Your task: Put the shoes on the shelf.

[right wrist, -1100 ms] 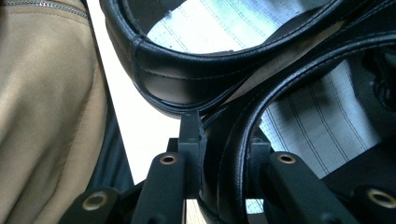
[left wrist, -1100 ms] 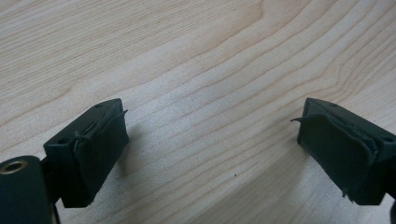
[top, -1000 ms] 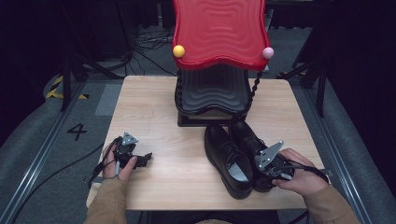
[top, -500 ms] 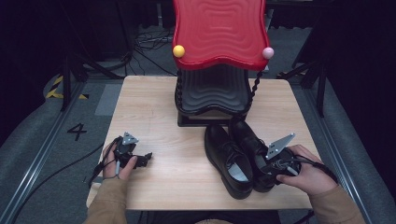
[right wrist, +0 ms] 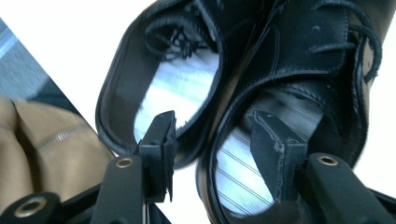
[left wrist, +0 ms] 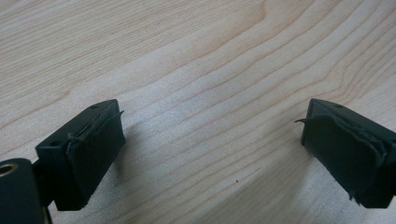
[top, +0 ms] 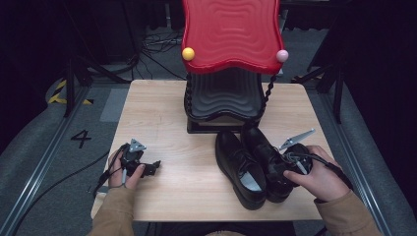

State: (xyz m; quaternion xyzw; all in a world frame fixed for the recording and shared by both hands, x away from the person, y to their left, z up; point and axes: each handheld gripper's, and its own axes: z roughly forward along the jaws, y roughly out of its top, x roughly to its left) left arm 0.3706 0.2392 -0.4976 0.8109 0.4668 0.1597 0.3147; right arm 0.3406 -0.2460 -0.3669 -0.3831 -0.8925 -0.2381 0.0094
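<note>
1. Right gripper (top: pixel 281 169) sits at the heels of the two black shoes on the table's right side, in the person's right hand (top: pixel 319 177).
2. Its jaws have just been opening; in the right gripper view they stand apart over the adjoining inner walls of the two shoes, one jaw over the left shoe's (right wrist: pixel 163 88) opening, the other inside the right shoe (right wrist: pixel 308 70). The pads do not press on the leather, so the grip is released.
3. Both shoes stand upright side by side and touching, toes pointing away from the person toward the stand, heels near the table's near edge. In the high view the left shoe (top: pixel 240 167) lies a little nearer the person than the right shoe (top: pixel 263 152).
4. Striped insoles show inside both shoes, and laces lie over their tongues.
5. Left gripper (top: pixel 153 167) rests low over the table (top: pixel 162 123) on the left side, held in the left hand (top: pixel 125 172), well apart from the shoes.
6. Its jaws have just been opening too; the left gripper view shows them wide apart with bare wood between them.
7. Behind the shoes stands a black ribbed stand (top: pixel 223 98) with a red wavy top (top: pixel 230 32), a yellow ball (top: pixel 188 53) at one corner and a pink ball (top: pixel 282 55) at the other.
</note>
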